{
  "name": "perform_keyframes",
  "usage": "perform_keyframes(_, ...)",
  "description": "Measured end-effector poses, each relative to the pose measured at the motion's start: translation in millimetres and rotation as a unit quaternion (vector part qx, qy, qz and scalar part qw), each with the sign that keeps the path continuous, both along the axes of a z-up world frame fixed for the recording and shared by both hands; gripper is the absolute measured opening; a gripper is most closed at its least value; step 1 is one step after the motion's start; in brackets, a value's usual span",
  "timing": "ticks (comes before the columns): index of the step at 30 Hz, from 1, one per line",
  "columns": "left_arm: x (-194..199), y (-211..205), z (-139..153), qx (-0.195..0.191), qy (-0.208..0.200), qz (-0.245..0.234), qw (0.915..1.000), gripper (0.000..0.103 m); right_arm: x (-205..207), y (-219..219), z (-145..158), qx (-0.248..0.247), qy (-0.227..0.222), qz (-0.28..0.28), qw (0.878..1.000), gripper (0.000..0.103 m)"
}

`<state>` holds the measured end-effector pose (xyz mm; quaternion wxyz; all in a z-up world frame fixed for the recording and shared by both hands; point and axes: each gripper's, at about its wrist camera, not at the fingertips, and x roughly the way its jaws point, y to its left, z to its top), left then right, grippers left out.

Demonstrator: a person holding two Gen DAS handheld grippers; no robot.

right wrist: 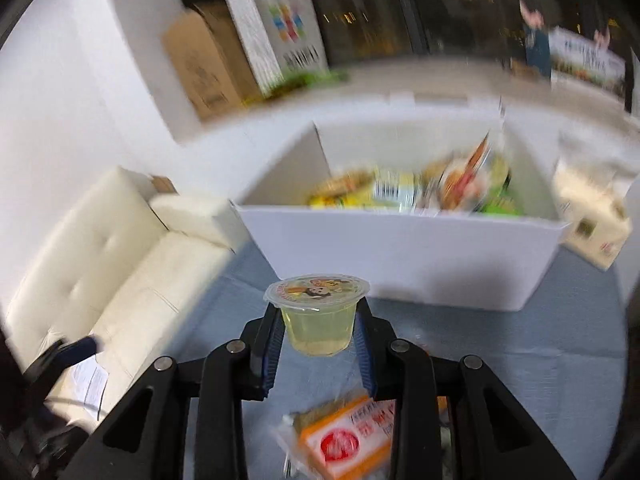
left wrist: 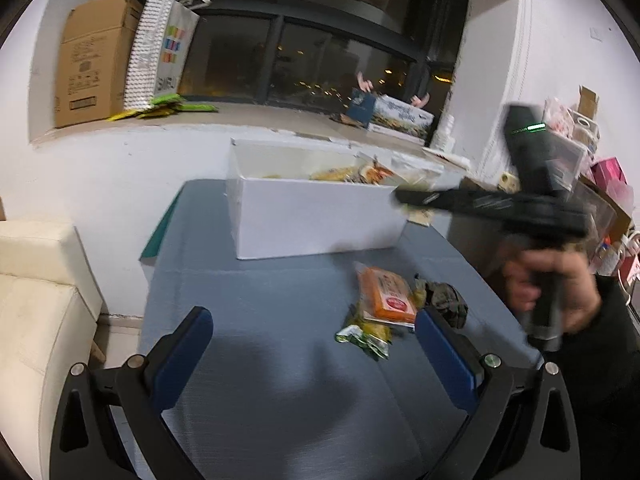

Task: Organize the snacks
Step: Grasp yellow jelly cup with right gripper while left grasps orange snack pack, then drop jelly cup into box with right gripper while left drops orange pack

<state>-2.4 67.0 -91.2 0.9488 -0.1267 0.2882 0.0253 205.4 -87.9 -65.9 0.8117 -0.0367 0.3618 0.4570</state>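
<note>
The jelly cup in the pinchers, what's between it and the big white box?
Nothing but bare blue tablecloth. In the right wrist view, the jelly cup in the right gripper faces the white box.

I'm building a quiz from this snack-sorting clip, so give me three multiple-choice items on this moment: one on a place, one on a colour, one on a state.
1. Where does the orange snack packet lie?
A. on the blue table, in front of the white box
B. inside the white box
C. on the windowsill

2. What colour is the jelly in the jelly cup?
A. red
B. pale yellow
C. dark blue

3. How does the left gripper stand?
A. shut on the packet
B. shut on nothing
C. open, holding nothing

Answers: 1 A, it rests on the blue table nearer than the white box. 2 B, seen through the clear cup in the right gripper. 3 C, its blue pads stand wide apart over bare table.
</note>
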Motion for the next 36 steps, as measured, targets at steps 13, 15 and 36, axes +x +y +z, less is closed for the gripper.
perform_keyframes(13,126.7,-68.1,-22.4,0.003,0.110,-0.172,0.9789,0.103,-63.7,-148.5,47.8,0.074,-0.109,-0.082,0.988,0.035)
perform_keyframes(15,148.6,-79.0,-32.6,0.039,0.144,-0.163,0.9753,0.103,-60.7,-156.1,43.0,0.079,-0.105,-0.084,0.988,0.035)
perform_keyframes(36,163.3,-96.7,-21.4,0.106,0.121,-0.133,0.9780,0.014,-47.6,-173.4,8.5,0.051,-0.076,-0.121,0.988,0.035)
